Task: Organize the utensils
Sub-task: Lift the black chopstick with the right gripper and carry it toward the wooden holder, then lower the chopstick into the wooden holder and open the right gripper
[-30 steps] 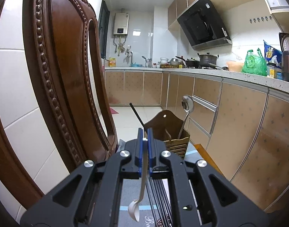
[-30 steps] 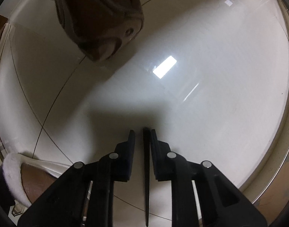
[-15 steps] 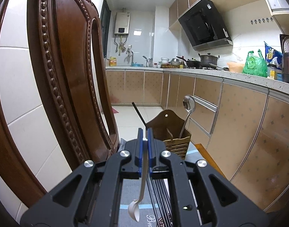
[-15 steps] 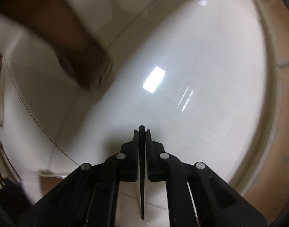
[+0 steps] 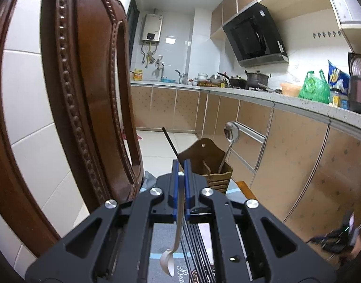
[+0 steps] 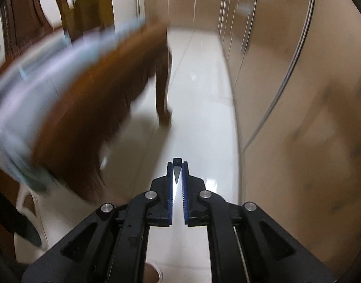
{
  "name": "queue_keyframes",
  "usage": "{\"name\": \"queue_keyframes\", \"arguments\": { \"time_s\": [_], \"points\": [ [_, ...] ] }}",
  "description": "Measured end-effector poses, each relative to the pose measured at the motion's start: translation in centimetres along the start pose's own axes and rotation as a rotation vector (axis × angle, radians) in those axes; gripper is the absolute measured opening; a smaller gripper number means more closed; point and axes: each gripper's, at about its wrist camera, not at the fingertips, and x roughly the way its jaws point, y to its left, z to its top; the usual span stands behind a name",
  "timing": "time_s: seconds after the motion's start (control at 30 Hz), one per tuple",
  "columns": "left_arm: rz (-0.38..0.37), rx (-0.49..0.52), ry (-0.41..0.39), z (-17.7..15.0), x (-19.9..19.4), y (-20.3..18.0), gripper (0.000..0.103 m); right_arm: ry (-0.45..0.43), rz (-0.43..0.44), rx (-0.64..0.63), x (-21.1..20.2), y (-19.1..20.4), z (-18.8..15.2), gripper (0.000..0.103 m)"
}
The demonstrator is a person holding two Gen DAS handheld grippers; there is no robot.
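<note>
Beyond the left gripper [image 5: 181, 165], clamped on a metal spoon [image 5: 174, 240]: wooden utensil holder [image 5: 210, 162] holding a ladle [image 5: 231, 131] and chopstick [image 5: 169, 141]. Right gripper [image 6: 177, 165], pinching a black chopstick [image 6: 177, 168].

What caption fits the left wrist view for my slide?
Left gripper clamps a small spoon, facing the wooden utensil holder ahead.

Right gripper [image 6: 177, 165] pinches a dark chopstick [image 6: 177, 162] at its fingertips, over white floor tiles [image 6: 199, 94]. Blurred brown table [image 6: 97, 89], probably, at left; cabinets [image 6: 298, 94] right.
</note>
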Motion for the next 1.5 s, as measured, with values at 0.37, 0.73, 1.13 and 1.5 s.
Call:
{"name": "queue_keyframes", "arguments": {
  "time_s": [0.37, 0.73, 1.13, 1.5],
  "points": [
    [0.024, -0.088, 0.035, -0.1, 0.9, 3.3, 0.004, -0.158, -0.046, -0.135, -12.2, 6.8, 19.2, 0.007],
    [0.007, -0.124, 0.044, -0.1, 1.8, 4.1, 0.004, -0.269, 0.053, -0.181, -16.5, 14.5, 36.4, 0.007],
    [-0.002, -0.105, 0.054, -0.2, 2.6, 3.9, 0.004, -0.288, 0.123, -0.039, -4.9, 19.2, 42.0, 0.007],
    [-0.012, -0.12, 0.053, -0.2, 2.8, 4.0, 0.004, -0.35, 0.114, -0.085, -8.1, 20.2, 44.2, 0.007]
  ]
}}
